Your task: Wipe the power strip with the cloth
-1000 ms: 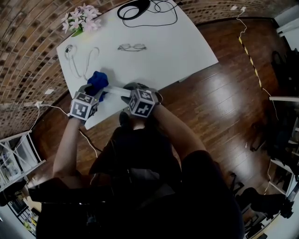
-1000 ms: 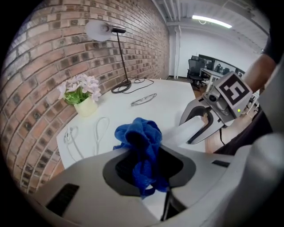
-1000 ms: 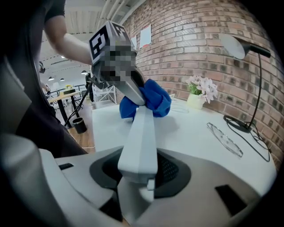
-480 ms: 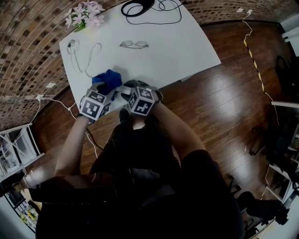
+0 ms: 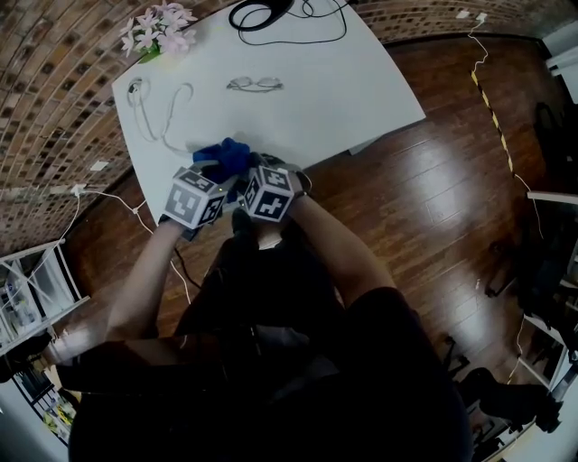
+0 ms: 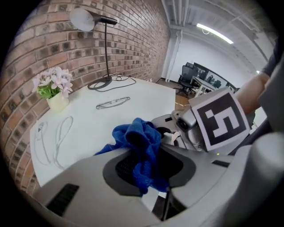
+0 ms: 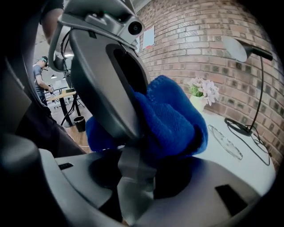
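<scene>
At the near edge of the white bench [image 5: 343, 90], mid-frame in the head view, the left gripper's [image 6: 148, 166] jaws gripped a bunched blue cloth [image 5: 226, 155]. It sat right beside the right gripper [image 7: 135, 175], whose jaws clamped the pale power strip [image 7: 133, 188]. Cloth and marker cubes hid nearly all of the strip from above. Beyond lay a white cord [image 5: 172, 113], eyeglasses [image 5: 255, 85], pink flowers [image 5: 158, 32] and, cut off at the top edge, a black cable [image 5: 298, 23].
</scene>
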Demonstrator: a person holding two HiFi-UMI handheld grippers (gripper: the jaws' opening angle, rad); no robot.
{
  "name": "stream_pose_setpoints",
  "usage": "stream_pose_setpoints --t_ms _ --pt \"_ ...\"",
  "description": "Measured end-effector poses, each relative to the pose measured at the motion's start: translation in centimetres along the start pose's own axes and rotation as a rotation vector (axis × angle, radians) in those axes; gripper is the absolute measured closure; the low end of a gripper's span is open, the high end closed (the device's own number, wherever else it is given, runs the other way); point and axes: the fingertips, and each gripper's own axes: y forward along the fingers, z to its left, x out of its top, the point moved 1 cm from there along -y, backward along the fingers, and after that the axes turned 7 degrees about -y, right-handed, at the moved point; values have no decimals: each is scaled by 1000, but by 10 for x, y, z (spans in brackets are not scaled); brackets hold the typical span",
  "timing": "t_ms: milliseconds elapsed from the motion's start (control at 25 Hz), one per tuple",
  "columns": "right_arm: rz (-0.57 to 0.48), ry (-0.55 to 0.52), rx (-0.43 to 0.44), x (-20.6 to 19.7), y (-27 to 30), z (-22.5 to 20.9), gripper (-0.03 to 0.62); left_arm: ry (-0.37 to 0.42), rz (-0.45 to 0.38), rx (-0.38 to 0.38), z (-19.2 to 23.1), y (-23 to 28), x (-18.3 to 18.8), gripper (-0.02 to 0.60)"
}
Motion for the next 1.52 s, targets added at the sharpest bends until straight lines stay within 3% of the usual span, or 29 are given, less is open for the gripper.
stream_pose_setpoints --t_ms 520,1000,1200,1360,1520 --pt "1 3 4 -1 1 0 422 -98 24 -174 -18 7 5 472" --pt "-13 -16 -14 0 -3 0 421 -200 -59 -390 -24 3 12 474" --pt "4 23 -4 0 -2 -5 421 -59 -81 -329 -22 6 15 476" --pt "13 42 3 0 -2 -5 422 -47 -105 -336 -19 5 14 477" --pt "17 43 3 -1 -3 -5 422 14 -149 -283 -7 4 13 477"
